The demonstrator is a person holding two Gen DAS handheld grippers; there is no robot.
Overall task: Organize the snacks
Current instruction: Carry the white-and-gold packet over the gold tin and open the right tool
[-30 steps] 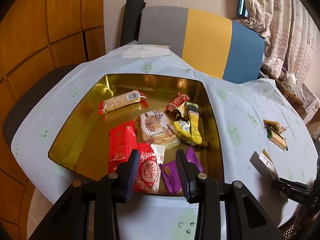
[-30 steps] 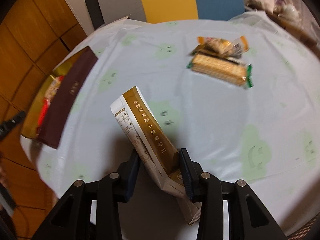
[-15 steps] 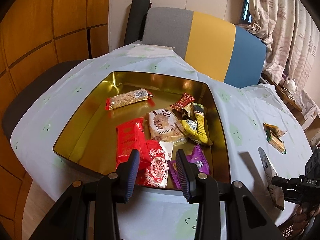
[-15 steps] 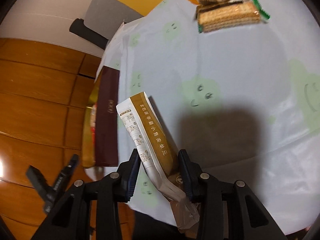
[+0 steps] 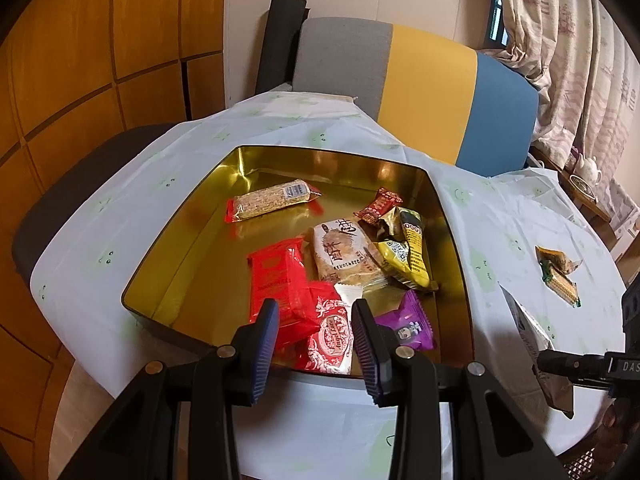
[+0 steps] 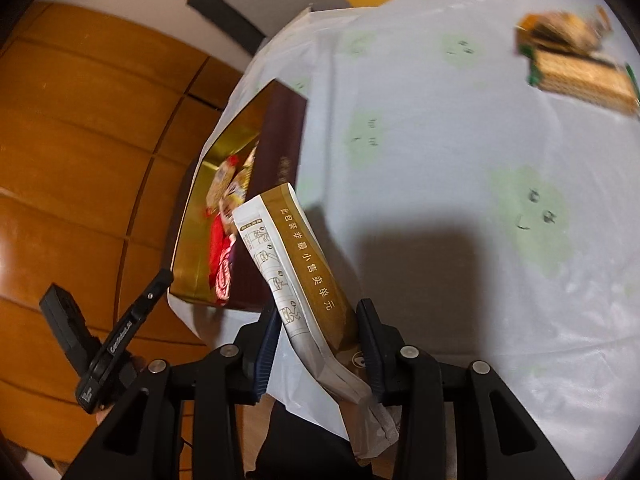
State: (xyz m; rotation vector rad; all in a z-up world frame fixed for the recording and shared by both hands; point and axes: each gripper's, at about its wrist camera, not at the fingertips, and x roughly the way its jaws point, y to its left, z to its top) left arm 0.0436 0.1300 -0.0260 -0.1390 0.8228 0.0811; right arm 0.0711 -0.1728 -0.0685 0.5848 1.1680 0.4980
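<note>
Where it creases, white-and-gold snack packet bears printed characters.

Ahead of our left gripper we see the tin on the table, with the snacks lying inside it: one wafer bar at the far side, well apart from the cluster of packets nearer our tongs and toward the right wall. To the right of the tin, two packets lie on the cloth, touching each other. Beyond the table stands a chair. From our right gripper, the sachet between its jaws juts forward; the tin sits ahead to the left, the two packets far ahead to the right.
</note>
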